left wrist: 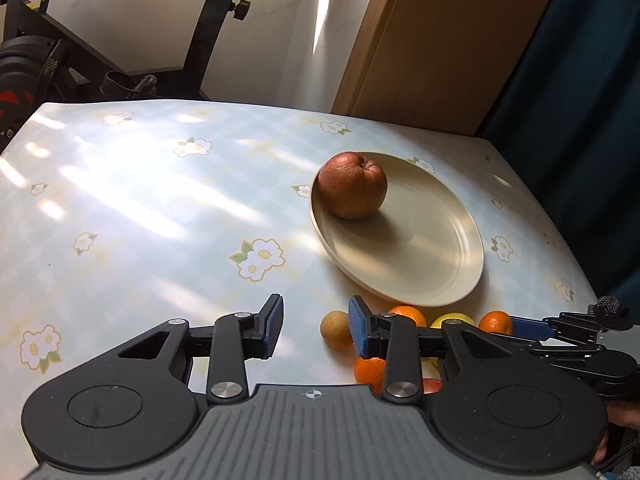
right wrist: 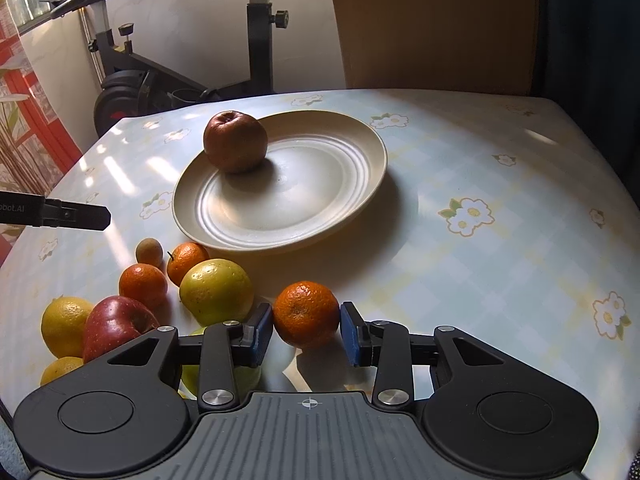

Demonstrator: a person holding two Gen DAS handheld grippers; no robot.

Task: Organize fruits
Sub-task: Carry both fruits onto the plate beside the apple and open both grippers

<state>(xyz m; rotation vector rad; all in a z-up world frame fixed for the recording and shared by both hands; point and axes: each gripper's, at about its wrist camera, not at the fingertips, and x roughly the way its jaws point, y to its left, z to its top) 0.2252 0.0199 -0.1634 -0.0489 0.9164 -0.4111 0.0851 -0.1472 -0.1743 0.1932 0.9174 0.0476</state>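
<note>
My right gripper [right wrist: 306, 330] is shut on a tangerine [right wrist: 306, 315] that rests on the flowered tablecloth, in front of the cream plate [right wrist: 360, 148]. A brown-red apple [right wrist: 235, 141] sits on the plate's far left side. To the left lies a heap of fruit: two more tangerines [right wrist: 143, 284], a yellow-green apple [right wrist: 216, 290], a red apple [right wrist: 116, 326], lemons [right wrist: 66, 326] and a small brown fruit [right wrist: 149, 252]. My left gripper [left wrist: 316, 328] is open with nothing held, its right pad close beside the small brown fruit [left wrist: 336, 330]. The plate [left wrist: 400, 296] and apple [left wrist: 352, 186] lie beyond it.
An exercise bike [right wrist: 132, 80] stands past the table's far left edge. A wooden panel [right wrist: 432, 20] rises behind the table and a dark blue curtain [left wrist: 580, 100] hangs at the right. The tablecloth [right wrist: 500, 220] right of the plate is bare.
</note>
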